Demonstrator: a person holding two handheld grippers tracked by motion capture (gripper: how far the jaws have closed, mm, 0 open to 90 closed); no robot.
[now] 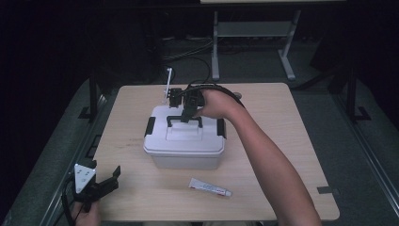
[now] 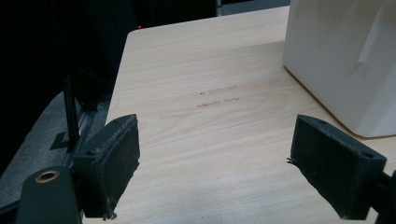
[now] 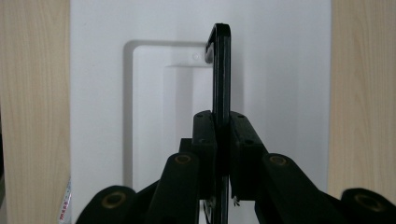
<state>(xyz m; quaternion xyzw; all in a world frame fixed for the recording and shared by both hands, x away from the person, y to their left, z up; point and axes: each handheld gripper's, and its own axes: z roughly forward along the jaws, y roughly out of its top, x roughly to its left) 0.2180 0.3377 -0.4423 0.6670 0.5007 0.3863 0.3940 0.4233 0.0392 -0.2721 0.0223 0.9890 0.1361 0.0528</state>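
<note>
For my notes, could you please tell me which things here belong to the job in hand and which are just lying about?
In the job:
right gripper, shut on the black handle
white box

Lying about:
tube
left gripper, open above the table

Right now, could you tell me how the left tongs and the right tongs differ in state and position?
The left tongs stand wide open with nothing between them; the right tongs are shut on the box's black handle. The left tongs sit low at the table's near-left corner, apart from the white box; the right tongs are over the box's lid. Both have black pads.
</note>
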